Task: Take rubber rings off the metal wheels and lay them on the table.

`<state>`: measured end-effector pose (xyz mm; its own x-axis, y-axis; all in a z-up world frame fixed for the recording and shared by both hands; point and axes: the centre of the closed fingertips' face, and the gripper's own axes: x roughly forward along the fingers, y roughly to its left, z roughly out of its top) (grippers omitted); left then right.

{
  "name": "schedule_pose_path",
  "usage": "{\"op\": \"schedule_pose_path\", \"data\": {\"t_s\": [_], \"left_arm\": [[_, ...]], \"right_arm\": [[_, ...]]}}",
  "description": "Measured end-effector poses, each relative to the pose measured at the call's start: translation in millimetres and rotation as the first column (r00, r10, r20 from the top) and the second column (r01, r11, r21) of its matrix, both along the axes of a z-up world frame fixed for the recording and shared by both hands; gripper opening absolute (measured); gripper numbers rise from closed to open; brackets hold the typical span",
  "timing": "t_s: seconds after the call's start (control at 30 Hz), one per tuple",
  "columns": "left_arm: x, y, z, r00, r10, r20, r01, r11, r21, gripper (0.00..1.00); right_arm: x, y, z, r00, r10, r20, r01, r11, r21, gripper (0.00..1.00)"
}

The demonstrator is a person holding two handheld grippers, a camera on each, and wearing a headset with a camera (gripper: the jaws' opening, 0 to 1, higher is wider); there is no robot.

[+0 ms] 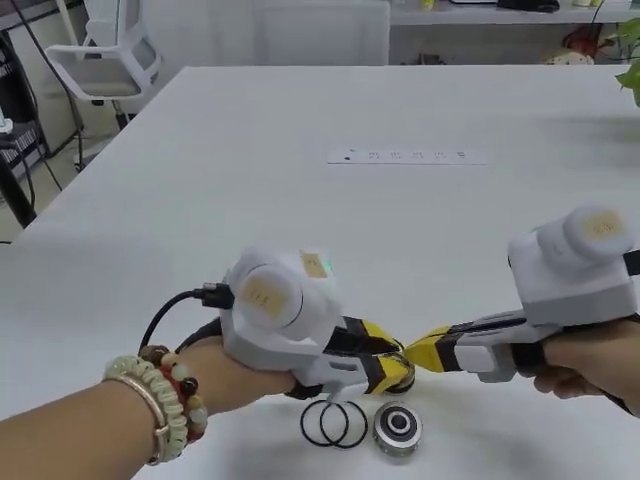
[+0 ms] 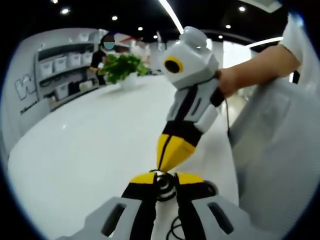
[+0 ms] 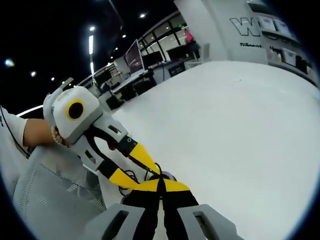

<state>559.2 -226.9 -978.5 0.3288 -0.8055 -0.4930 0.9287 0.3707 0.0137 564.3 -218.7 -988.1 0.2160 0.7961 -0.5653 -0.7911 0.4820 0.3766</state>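
A small silver metal wheel (image 3: 167, 176) is clenched between the yellow-tipped jaws of the left gripper (image 1: 386, 358), which is brought in from 9 o'clock in the head view, just above the white matte table (image 1: 300, 200). The right gripper (image 1: 415, 352) is pointed at it from 3 o'clock, tip to tip. Its jaws are pressed together, seemingly pinched on the thin black rubber ring (image 2: 165, 192) seated on that wheel, though the grip itself is too small to confirm. The right gripper's long axis is lined up almost head-on with the left's, so the ring is judged to be drawn off toward 3 o'clock. At 6 o'clock from the held wheel a second, ribbed metal wheel (image 1: 397, 425) is laid flat. At 7 o'clock two freed black rings (image 1: 335, 423), thin and limp, are overlapped beside it.
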Motion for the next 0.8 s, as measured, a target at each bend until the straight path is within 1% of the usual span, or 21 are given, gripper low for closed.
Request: {"op": "schedule_pose_path", "data": {"t_s": [0.07,0.13,0.17,0.2,0.27,0.3,0.4,0.47,0.57,0.67,0.73,0.8], "left_arm": [[-2.3,-2.2,6.0,1.000,-0.014,0.010,0.014,1.000,-0.002,0.18],[-5.1,-6.4,14.0,1.000,-0.022,0.005,0.022,1.000,-0.018,0.23],[-6.7,-8.5,17.7,0.999,-0.031,0.011,0.032,0.999,-0.025,0.25],[-8.4,-9.7,20.3,0.999,-0.042,0.017,0.042,0.999,-0.023,0.28],[-10.9,-8.3,21.2,0.997,-0.069,0.038,0.069,0.997,0.019,0.31],[-12.2,-5.1,19.7,0.995,-0.089,0.049,0.087,0.995,0.056,0.32],[-15.6,-3.2,26.6,0.995,-0.091,0.031,0.089,0.995,0.048,0.37],[-18.5,0.3,33.8,0.995,-0.094,0.032,0.092,0.995,0.041,0.42],[-20.0,9.0,43.1,0.995,-0.093,0.045,0.091,0.995,0.048,0.44],[-20.4,18.9,56.1,0.996,-0.074,0.053,0.073,0.997,0.025,0.48],[-22.6,26.6,64.3,0.996,-0.067,0.062,0.067,0.998,0.017,0.51],[-23.6,34.7,72.9,0.995,-0.055,0.079,0.054,0.998,0.010,0.55]], "right_arm": [[1.5,-0.4,2.7,1.000,-0.009,0.002,0.009,1.000,0.008,0.00],[2.2,-0.6,4.5,1.000,-0.012,0.007,0.012,1.000,0.012,0.00],[2.4,-0.7,5.0,1.000,-0.012,0.009,0.012,1.000,0.012,0.00],[2.4,-0.8,5.4,1.000,-0.014,0.009,0.014,1.000,0.013,0.00],[2.2,-1.0,5.9,1.000,-0.015,0.010,0.015,1.000,0.014,0.00],[2.3,-1.5,6.2,1.000,-0.016,0.011,0.016,1.000,0.015,0.00],[2.6,-2.0,7.8,1.000,-0.019,0.010,0.019,1.000,0.021,0.00],[2.4,-1.7,9.6,1.000,-0.023,0.003,0.023,0.999,0.030,0.00],[2.3,-1.6,12.2,1.000,-0.024,0.004,0.024,0.999,0.037,0.00],[2.9,-1.6,15.9,1.000,-0.027,0.006,0.027,0.998,0.050,0.00],[4.3,-2.7,17.4,0.999,-0.032,0.012,0.031,0.998,0.050,0.00],[5.4,-3.8,19.8,0.999,-0.036,0.018,0.035,0.998,0.053,0.00]]}}
